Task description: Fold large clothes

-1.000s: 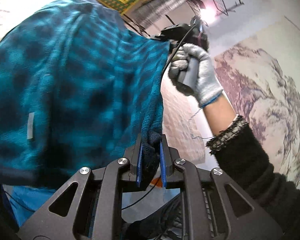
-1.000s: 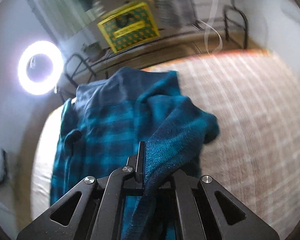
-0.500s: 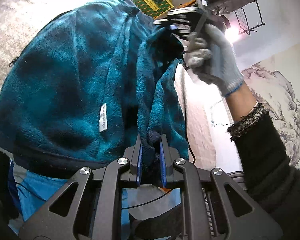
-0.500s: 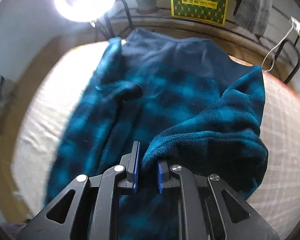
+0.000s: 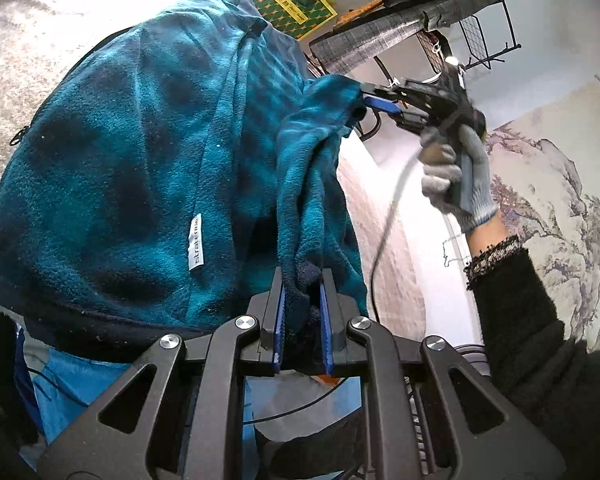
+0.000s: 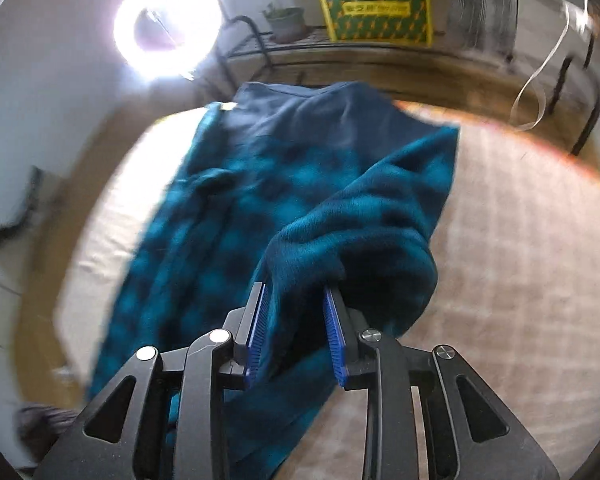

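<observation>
- Teal-and-navy checked fleece garment [image 6: 260,208] is spread over the beige woven bed surface [image 6: 520,240], with one edge doubled over towards the near right.
- A bunched edge is clamped between the narrowly set blue pads of the left gripper [image 5: 302,320], a grip unchanged over the last second.
- The right gripper [image 6: 296,336], shut on the fabric a second ago, is now opening; fleece is seen between its pads but hangs loose.
- From the left wrist view, the right gripper is seen at the cloth's far corner, held by a grey-gloved hand [image 5: 456,172].
- The fold on this side is judged laid down, and the corner is being released.
</observation>
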The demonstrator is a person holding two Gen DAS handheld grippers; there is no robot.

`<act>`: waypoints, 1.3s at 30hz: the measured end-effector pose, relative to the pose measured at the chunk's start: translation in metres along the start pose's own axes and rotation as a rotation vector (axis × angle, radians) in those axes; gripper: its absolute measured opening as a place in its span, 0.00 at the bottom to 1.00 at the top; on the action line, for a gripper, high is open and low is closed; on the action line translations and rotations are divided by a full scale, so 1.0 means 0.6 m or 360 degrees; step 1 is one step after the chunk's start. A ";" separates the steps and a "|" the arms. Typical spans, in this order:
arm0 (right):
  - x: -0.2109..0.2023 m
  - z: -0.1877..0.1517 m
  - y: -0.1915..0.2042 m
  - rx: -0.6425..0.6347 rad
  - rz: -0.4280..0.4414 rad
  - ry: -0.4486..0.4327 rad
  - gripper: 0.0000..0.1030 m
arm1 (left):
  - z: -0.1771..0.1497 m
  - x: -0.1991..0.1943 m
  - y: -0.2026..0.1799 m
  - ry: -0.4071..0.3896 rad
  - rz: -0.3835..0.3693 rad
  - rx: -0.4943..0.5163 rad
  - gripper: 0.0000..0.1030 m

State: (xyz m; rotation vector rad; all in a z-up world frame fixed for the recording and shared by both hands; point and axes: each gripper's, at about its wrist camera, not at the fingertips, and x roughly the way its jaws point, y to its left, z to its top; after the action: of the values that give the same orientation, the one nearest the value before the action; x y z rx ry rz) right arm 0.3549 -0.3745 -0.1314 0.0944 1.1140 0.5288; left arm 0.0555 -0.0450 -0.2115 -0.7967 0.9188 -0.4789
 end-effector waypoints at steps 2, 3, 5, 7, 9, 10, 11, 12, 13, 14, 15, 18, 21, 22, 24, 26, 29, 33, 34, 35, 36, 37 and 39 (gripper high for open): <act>-0.037 -0.012 -0.023 0.0021 0.0067 -0.0093 0.26 | 0.002 0.002 0.000 0.0001 0.0003 -0.0003 0.12; -0.054 -0.018 -0.033 0.0036 0.0097 -0.0134 0.26 | 0.002 0.003 0.000 0.0005 0.0001 -0.0005 0.12; -0.070 -0.027 -0.038 0.0047 0.0016 -0.0197 0.26 | 0.001 0.005 0.000 0.0013 -0.0005 -0.0008 0.12; -0.065 -0.031 -0.034 -0.0023 -0.0168 -0.0209 0.26 | 0.001 0.009 -0.004 0.0018 0.0000 0.0005 0.12; -0.042 -0.028 -0.021 -0.0098 -0.0286 -0.0166 0.30 | 0.001 0.012 -0.013 0.0018 0.0008 0.0033 0.12; -0.029 -0.025 -0.017 -0.0135 -0.0336 -0.0143 0.34 | 0.002 0.013 -0.015 0.0019 0.0011 0.0046 0.12; -0.017 -0.021 -0.012 -0.0182 -0.0391 -0.0123 0.41 | 0.002 0.013 -0.018 0.0017 0.0017 0.0060 0.12; -0.002 -0.018 -0.004 -0.0238 -0.0464 -0.0116 0.43 | 0.002 0.014 -0.021 0.0014 0.0026 0.0076 0.12; 0.015 -0.012 0.007 -0.0289 -0.0522 -0.0112 0.44 | 0.003 0.014 -0.021 0.0015 0.0031 0.0083 0.12; 0.027 -0.008 0.012 -0.0312 -0.0548 -0.0103 0.44 | 0.004 0.015 -0.022 0.0015 0.0035 0.0085 0.12; 0.041 -0.001 0.017 -0.0322 -0.0584 -0.0094 0.44 | 0.004 0.015 -0.022 0.0015 0.0037 0.0085 0.12; 0.072 0.016 0.013 -0.0256 -0.0703 -0.0027 0.06 | 0.004 0.016 -0.026 0.0023 0.0039 0.0102 0.12; 0.041 0.038 0.018 -0.0154 -0.0669 -0.0083 0.05 | -0.005 0.022 -0.036 0.0060 0.0006 0.0130 0.12; 0.026 0.046 0.022 -0.0113 -0.0659 -0.0105 0.05 | -0.010 0.027 -0.040 0.0081 -0.0004 0.0144 0.12; -0.001 0.073 0.042 -0.0083 -0.0676 -0.0149 0.05 | -0.018 0.038 -0.038 0.0121 -0.0028 0.0131 0.12; -0.006 0.109 0.077 -0.0109 -0.0731 -0.0149 0.05 | -0.021 0.045 -0.031 0.0150 -0.0051 0.0090 0.12; 0.042 0.156 0.133 -0.0219 -0.0836 -0.0092 0.04 | -0.020 0.044 -0.016 0.0147 -0.0058 0.0037 0.12; 0.156 0.184 0.194 -0.0361 -0.0923 0.0033 0.04 | -0.017 0.036 0.007 0.0131 -0.0056 -0.0037 0.12; 0.186 0.187 0.210 -0.0391 -0.0936 0.0065 0.04 | -0.018 0.035 0.013 0.0135 -0.0062 -0.0065 0.12; 0.205 0.187 0.222 -0.0410 -0.0941 0.0084 0.04 | -0.018 0.034 0.019 0.0138 -0.0064 -0.0089 0.12; 0.228 0.187 0.232 -0.0433 -0.0936 0.0105 0.04 | -0.020 0.034 0.028 0.0141 -0.0058 -0.0116 0.12; 0.252 0.187 0.242 -0.0458 -0.0934 0.0126 0.04 | -0.021 0.033 0.034 0.0142 -0.0053 -0.0130 0.12; 0.283 0.183 0.255 -0.0496 -0.0931 0.0157 0.04 | -0.022 0.030 0.041 0.0138 -0.0049 -0.0145 0.12</act>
State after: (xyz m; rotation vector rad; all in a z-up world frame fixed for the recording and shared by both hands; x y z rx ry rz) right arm 0.4522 -0.1441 -0.1723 -0.5206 1.0795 0.1746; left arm 0.0547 -0.0466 -0.2448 -0.8794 1.0158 -0.5041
